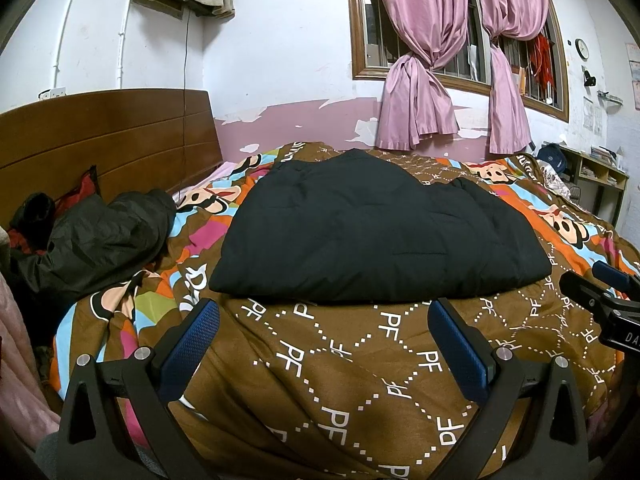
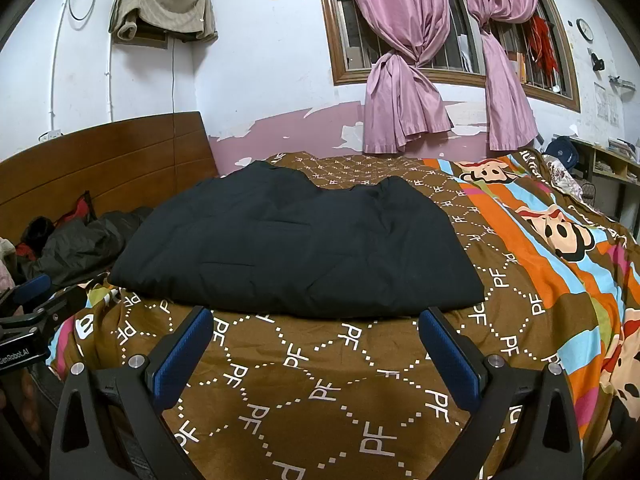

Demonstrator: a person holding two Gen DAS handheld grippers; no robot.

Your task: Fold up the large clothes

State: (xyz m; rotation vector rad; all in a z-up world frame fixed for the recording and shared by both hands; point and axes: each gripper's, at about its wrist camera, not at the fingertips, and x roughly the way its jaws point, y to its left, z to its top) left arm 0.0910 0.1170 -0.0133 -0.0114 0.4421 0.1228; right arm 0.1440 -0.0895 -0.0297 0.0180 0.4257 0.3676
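A black padded garment (image 1: 380,232) lies folded into a broad flat bundle in the middle of the bed, on a brown bedspread (image 1: 340,380) printed with white dotted diamonds and the letters "PF" repeated all over; stripes of orange, blue and pink with cartoon monkey faces run along its edges. No writing shows on the garment itself. Its near folded edge lies just beyond the tips of both grippers, not touching them. The left gripper (image 1: 324,316) hovers over the bedspread with its blue-padded fingers spread wide and nothing between them; the right gripper (image 2: 316,324) is the same, wide apart and empty. In the left wrist view the right gripper's body at the right edge shows the letters "DA", cut off; in the right wrist view the left gripper's body reads "GenRobot.AI". A crumpled dark jacket (image 1: 100,240) sits left of the garment by the wooden headboard (image 1: 108,136). Behind, pink curtains (image 1: 424,60) hang knotted at a barred window.
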